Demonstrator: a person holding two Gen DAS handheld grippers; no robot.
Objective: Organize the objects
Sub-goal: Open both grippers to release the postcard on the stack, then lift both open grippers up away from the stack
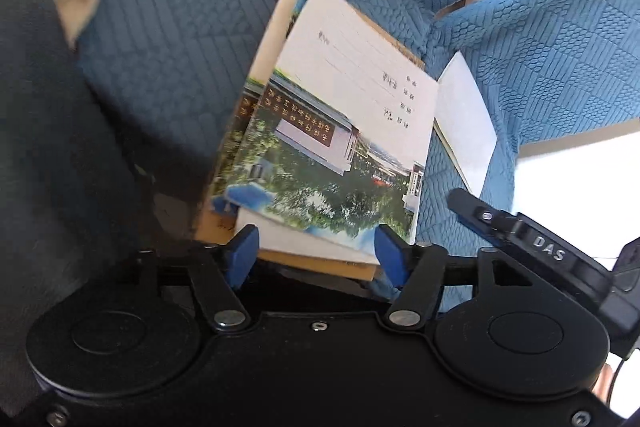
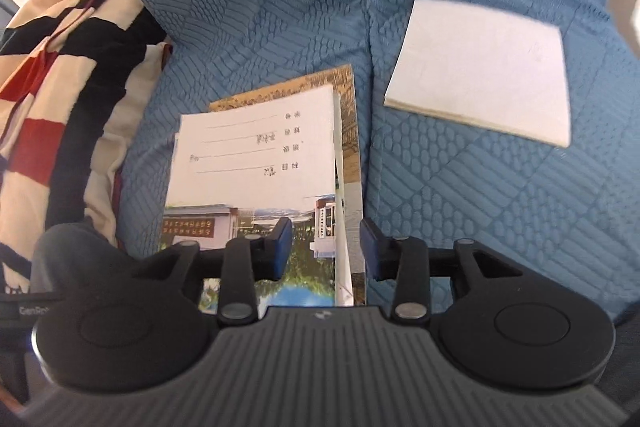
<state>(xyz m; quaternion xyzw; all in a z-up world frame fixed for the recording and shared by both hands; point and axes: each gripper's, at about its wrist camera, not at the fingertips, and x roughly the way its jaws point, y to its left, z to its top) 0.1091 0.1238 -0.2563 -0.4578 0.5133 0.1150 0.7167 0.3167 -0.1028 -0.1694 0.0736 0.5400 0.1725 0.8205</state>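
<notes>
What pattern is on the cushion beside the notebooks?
Red, black and cream stripes on the cushion; right wrist view shows it best.

Notebook stack (image 2: 256, 163) near end hidden behind right gripper (image 2: 326, 251).

The quilted blue sofa cover (image 2: 280, 7) is stitched in patches of scales, bars and hexagons; the thin paper exercise book (image 2: 256, 163) is white at its far end, printed green, blue and brown nearer; the plain white notebook (image 2: 484, 83) lies right; the striped cloth cushion (image 2: 60, 87) on the left shows red, cream and black.
</notes>
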